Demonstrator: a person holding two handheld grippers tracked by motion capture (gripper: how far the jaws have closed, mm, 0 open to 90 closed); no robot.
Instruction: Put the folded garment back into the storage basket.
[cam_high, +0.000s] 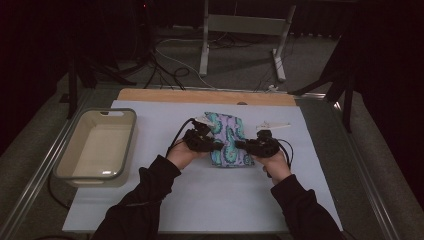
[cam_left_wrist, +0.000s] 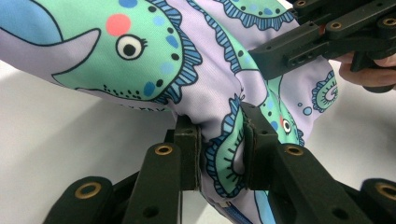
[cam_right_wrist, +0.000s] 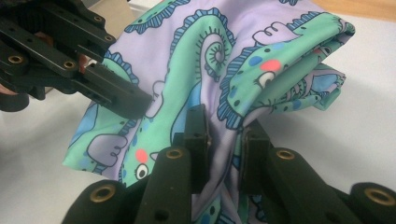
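Observation:
A lilac cloth (cam_high: 227, 127) printed with teal sea creatures lies bunched at the middle of the white mat (cam_high: 200, 200), raised between both hands. My left gripper (cam_high: 217, 146) is shut on a fold at the cloth's left side; in the left gripper view its jaws (cam_left_wrist: 218, 125) pinch the cloth (cam_left_wrist: 210, 70). My right gripper (cam_high: 239, 145) is shut on the opposite side; in the right gripper view its jaws (cam_right_wrist: 225, 122) squeeze a fold of the cloth (cam_right_wrist: 201, 51). Each gripper view also shows the other gripper, farther off, biting the fabric.
A pale rectangular tub (cam_high: 129, 142) stands on the table's left, its inside bare. A wooden strip (cam_high: 200, 95) runs along the mat's far edge. Beyond the table are a metal stand (cam_high: 245, 25) and floor cables (cam_high: 170, 65).

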